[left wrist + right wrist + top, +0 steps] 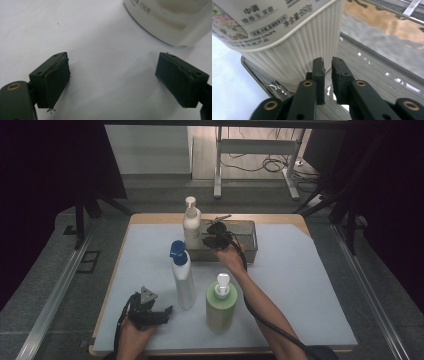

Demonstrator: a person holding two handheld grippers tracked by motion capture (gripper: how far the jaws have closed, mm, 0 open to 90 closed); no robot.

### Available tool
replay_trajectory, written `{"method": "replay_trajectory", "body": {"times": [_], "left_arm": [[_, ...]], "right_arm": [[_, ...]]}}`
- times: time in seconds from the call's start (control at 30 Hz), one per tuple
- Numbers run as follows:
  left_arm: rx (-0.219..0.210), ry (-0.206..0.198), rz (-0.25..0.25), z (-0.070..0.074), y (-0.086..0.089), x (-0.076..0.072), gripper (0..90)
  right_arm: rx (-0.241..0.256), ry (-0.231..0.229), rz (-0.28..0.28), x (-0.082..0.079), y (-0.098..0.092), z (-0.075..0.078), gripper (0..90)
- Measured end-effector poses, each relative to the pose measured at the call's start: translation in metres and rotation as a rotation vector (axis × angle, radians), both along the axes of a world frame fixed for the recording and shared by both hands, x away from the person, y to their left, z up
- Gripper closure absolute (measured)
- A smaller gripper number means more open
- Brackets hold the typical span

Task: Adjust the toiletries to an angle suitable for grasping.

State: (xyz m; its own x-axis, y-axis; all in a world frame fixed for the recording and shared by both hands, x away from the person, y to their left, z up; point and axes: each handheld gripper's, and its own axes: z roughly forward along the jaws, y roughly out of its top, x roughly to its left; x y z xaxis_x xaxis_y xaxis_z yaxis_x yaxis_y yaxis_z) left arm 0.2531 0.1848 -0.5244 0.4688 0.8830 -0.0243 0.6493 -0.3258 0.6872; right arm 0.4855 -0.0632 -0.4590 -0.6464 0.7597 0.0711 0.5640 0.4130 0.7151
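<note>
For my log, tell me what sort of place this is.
Probably a lab or test workshop rigged for recording: a table under a pale mat, dark curtains at both sides, and loose cables on the floor behind a metal frame.

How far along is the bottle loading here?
Done: the cream pump bottle stands in the clear tray. In hand: the right tongs pinch the tray's wall beside it. Left: the blue-capped bottle and green bottle stand outside; the left tongs are open, empty.

Ahead of me on the white mat (300, 280), a blue-capped bottle (182, 277) stands just beside a green pump bottle (221, 305), apart from each other.
</note>
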Motion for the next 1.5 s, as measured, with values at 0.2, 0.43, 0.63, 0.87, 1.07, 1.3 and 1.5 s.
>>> {"method": "replay_trajectory", "body": {"times": [0.2, 0.43, 0.63, 0.87, 1.07, 1.3, 1.5], "left_arm": [[0.000, 0.000, 0.000, 0.000, 0.000, 0.000, 12.3], [0.000, -0.001, 0.000, 0.000, 0.000, 0.000, 12.3], [0.000, 0.000, 0.000, 0.000, 0.000, 0.000, 12.3], [0.000, 0.000, 0.000, 0.000, 0.000, 0.000, 12.3], [0.000, 0.000, 0.000, 0.000, 0.000, 0.000, 12.3], [0.000, 0.000, 0.000, 0.000, 0.000, 0.000, 12.3], [0.000, 0.000, 0.000, 0.000, 0.000, 0.000, 12.3]], "right_arm": [[0.028, -0.010, 0.009, -0.003, -0.013, 0.004, 62.9], [0.040, -0.025, 0.047, -0.007, -0.020, 0.009, 45.8], [0.071, -0.024, 0.094, -0.010, -0.027, 0.011, 34.8], [0.083, -0.051, 0.116, -0.015, -0.031, 0.016, 16.8], [0.052, -0.054, 0.143, -0.020, -0.037, 0.019, 11.5], [0.073, -0.069, 0.155, -0.027, -0.044, 0.024, 0.0], [0.060, -0.081, 0.173, -0.035, -0.050, 0.032, 0.0]]}}
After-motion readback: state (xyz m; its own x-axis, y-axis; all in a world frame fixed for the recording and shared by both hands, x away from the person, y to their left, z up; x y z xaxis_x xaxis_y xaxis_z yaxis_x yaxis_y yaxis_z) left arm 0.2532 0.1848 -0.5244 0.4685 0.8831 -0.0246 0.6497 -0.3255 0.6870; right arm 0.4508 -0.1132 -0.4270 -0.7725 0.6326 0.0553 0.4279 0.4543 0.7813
